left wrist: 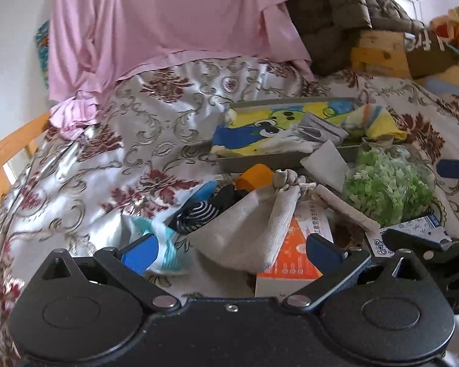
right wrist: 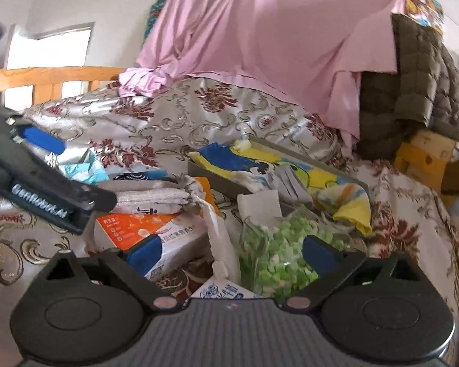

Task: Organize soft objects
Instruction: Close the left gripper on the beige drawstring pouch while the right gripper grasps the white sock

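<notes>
A grey drawstring pouch (left wrist: pixel 254 229) lies on an orange and white box (left wrist: pixel 293 257) on the bed. My left gripper (left wrist: pixel 232 250) is open, its blue pads on either side of the pouch, not touching. A striped dark sock (left wrist: pixel 199 211) and a light blue cloth (left wrist: pixel 165 244) lie to the left. My right gripper (right wrist: pixel 229 253) is open above a bag of green foam pieces (right wrist: pixel 278 250) and the pouch's cord (right wrist: pixel 220 235). A grey tray (left wrist: pixel 260 159) holds a yellow and blue cartoon cloth (left wrist: pixel 260 128). The pouch also shows in the right wrist view (right wrist: pixel 156 198).
The bed has a floral satin cover (left wrist: pixel 137 122). A pink sheet (left wrist: pixel 168 24) and an olive quilted blanket (left wrist: pixel 345 9) are piled at the back. A white tissue (left wrist: pixel 324 162) and a small milk carton (left wrist: pixel 413 232) lie near the foam bag. A wooden bed rail (right wrist: pixel 46 82) is on the left.
</notes>
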Available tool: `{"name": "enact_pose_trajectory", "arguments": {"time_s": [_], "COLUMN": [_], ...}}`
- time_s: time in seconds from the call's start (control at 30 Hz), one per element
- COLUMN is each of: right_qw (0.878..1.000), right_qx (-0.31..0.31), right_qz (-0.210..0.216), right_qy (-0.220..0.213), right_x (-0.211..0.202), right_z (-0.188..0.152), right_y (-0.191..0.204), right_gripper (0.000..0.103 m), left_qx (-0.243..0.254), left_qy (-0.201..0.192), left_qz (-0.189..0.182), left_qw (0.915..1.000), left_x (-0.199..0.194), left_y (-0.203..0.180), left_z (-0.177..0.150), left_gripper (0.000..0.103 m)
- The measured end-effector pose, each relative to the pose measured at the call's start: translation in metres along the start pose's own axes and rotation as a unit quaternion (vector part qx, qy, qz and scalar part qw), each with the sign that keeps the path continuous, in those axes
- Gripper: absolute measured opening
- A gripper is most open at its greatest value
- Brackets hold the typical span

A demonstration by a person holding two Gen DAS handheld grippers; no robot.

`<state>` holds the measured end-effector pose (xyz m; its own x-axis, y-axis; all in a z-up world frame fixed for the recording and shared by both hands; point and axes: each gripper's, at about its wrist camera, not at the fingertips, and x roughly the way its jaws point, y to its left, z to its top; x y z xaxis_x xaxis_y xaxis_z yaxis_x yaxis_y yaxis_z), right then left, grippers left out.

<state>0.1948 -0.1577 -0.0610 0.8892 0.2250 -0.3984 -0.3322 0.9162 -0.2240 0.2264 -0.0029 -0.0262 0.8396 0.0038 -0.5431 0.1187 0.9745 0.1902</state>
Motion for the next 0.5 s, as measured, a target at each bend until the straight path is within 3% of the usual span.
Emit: {"name": "enact_pose_trajectory", "arguments": {"time_s": [0.27,0.4,0.5], "right_qw": [0.998,0.997,0.996], "right_qx": [-0.044,-0.051,-0.056], "right_qz": [0.005,0.018,0.021], "right_qy": [0.036,0.060,0.066], "right_x": [0.024,0.037,0.043], "right_z": [-0.004,-0.008,-0.009], "right_y": [0.010,0.011,0.012], "right_gripper": [0.075,0.054,0.053], "left_qx": [0.043,0.076,0.087], "left_qy": [0.037,0.054,0.059], "left_qz": [-0.018,-0.017,-0.016], "left_qw": [0.9982,0.9955,0.9943], "left_x": [0.027,0.038,0.043], "left_y": [-0.001,-0.010,-0.014], "left_z": [0.014,0.015,0.017], "left_gripper": [0.097,0.088,0.083]}}
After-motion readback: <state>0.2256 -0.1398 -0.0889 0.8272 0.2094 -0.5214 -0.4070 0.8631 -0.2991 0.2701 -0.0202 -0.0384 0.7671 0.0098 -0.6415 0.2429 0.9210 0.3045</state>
